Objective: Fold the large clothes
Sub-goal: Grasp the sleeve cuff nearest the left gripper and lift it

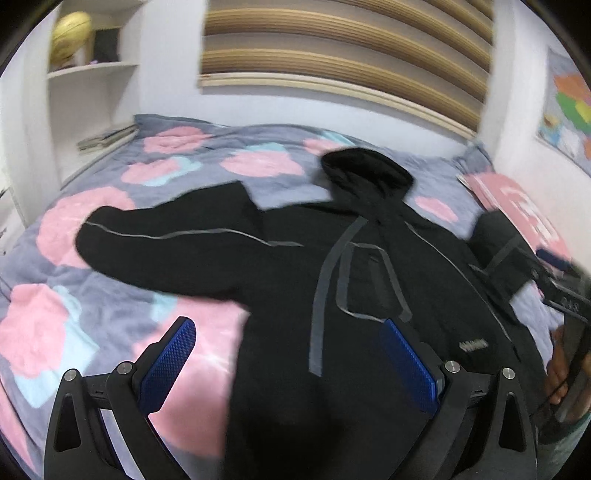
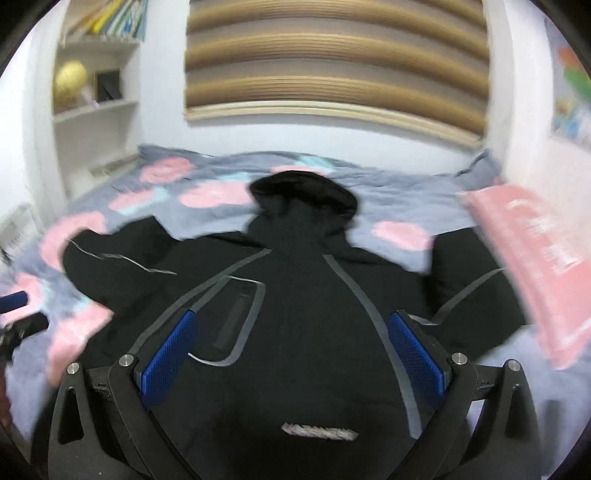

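A black hooded jacket [image 1: 332, 280] with grey stripes lies spread flat on the bed, hood [image 1: 365, 170] toward the wall, left sleeve [image 1: 162, 243] stretched out sideways. My left gripper [image 1: 288, 332] is open and empty, hovering over the jacket's left lower edge. In the right wrist view the jacket [image 2: 306, 314] fills the middle, its right sleeve [image 2: 476, 295] lying beside a pink pillow. My right gripper [image 2: 291, 328] is open and empty above the jacket's chest. The right gripper also shows at the left view's right edge [image 1: 554, 280].
The bed has a grey quilt [image 1: 92, 302] with pink and pale blue patches. A pink pillow [image 2: 535, 258] lies at the right. White shelves [image 1: 88, 96] with a gold ball [image 1: 70, 35] stand at the left. A slatted blind [image 2: 332, 59] hangs behind.
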`<state>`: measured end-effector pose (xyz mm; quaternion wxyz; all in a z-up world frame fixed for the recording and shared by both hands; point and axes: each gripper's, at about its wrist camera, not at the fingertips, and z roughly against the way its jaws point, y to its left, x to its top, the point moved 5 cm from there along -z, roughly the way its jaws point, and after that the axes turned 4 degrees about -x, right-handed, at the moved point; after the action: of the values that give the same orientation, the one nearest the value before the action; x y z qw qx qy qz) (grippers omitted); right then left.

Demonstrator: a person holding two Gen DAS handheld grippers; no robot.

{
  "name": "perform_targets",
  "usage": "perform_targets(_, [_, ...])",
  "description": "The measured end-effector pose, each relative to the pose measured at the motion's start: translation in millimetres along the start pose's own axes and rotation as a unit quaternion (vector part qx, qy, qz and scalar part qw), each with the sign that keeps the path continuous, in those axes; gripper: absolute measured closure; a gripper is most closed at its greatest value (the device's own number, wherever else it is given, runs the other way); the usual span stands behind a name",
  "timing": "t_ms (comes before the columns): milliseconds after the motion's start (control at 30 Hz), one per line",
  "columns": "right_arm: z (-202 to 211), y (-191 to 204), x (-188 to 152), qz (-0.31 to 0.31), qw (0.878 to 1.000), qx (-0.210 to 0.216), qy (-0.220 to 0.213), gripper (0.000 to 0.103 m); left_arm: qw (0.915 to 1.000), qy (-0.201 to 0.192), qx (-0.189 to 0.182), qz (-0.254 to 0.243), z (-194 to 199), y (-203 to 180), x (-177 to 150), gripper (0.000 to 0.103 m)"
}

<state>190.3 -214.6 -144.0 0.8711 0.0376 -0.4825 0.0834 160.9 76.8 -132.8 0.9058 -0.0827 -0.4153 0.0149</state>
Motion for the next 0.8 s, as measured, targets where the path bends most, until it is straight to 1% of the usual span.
perform_targets(33, [-11, 0, -5, -0.009, 1.0, 0.021, -0.001, 0.0, 0.9999, -0.006, 0.006, 0.011, -4, 19, 6, 0.002])
perform_targets(67, [-25, 1, -12, -0.012, 0.999, 0.032, 0.002, 0.0, 0.9996, -0.011, 0.01, 0.022, -8, 37, 11, 0.002])
perform_targets(133, [-56, 2, -32, -0.018, 0.999, 0.039, 0.022, 0.0, 0.9986, -0.018, 0.017, 0.046, -15, 70, 20, 0.002])
perform_targets(200, [-86, 3, -54, -0.029, 0.998, 0.042, 0.049, 0.004, 0.9958, -0.031, 0.024, 0.082, -24, 117, 31, 0.003])
perform_targets(233, [-98, 2, -64, -0.034, 0.997, 0.043, 0.06, 0.004, 0.9941, -0.039, 0.031, 0.097, -29, 140, 36, 0.003])
perform_targets(267, [-108, 3, -74, -0.037, 0.996, 0.044, 0.071, 0.004, 0.9922, -0.045, 0.038, 0.109, -35, 162, 42, 0.003])
perform_targets(367, [-121, 2, -93, -0.046, 0.994, 0.046, 0.093, 0.004, 0.9854, -0.054, 0.061, 0.15, -55, 224, 54, 0.002])
perform_targets(400, [-125, 1, -98, -0.051, 0.993, 0.047, 0.101, 0.004, 0.9834, -0.055, 0.062, 0.162, -62, 238, 57, 0.002])
perform_targets(467, [-128, -1, -101, -0.057, 0.991, 0.054, 0.107, 0.004, 0.9732, -0.062, 0.066, 0.211, -80, 279, 61, 0.002])
perform_targets(500, [-129, -1, -103, -0.06, 0.991, 0.057, 0.107, 0.004, 0.9693, -0.065, 0.065, 0.228, -85, 291, 60, 0.002])
perform_targets(567, [-129, -2, -104, -0.062, 0.99, 0.062, 0.108, 0.004, 0.9545, -0.07, 0.07, 0.281, -105, 325, 57, 0.002])
perform_targets(600, [-130, -2, -105, -0.063, 0.99, 0.064, 0.109, 0.004, 0.9493, -0.07, 0.076, 0.297, -111, 335, 55, 0.002])
perform_targets(667, [-131, -1, -105, -0.062, 0.99, 0.067, 0.11, 0.003, 0.9342, -0.073, 0.102, 0.334, -127, 361, 48, 0.002])
perform_targets(700, [-132, 0, -105, -0.061, 0.99, 0.067, 0.111, 0.002, 0.9296, -0.077, 0.101, 0.346, -133, 368, 46, 0.002])
perform_targets(733, [-133, 0, -105, -0.059, 0.99, 0.067, 0.113, 0.002, 0.926, -0.076, 0.091, 0.358, -142, 374, 44, 0.002])
perform_targets(800, [-134, 2, -106, -0.053, 0.99, 0.065, 0.115, 0.001, 0.9218, -0.068, 0.07, 0.375, -158, 381, 42, 0.002])
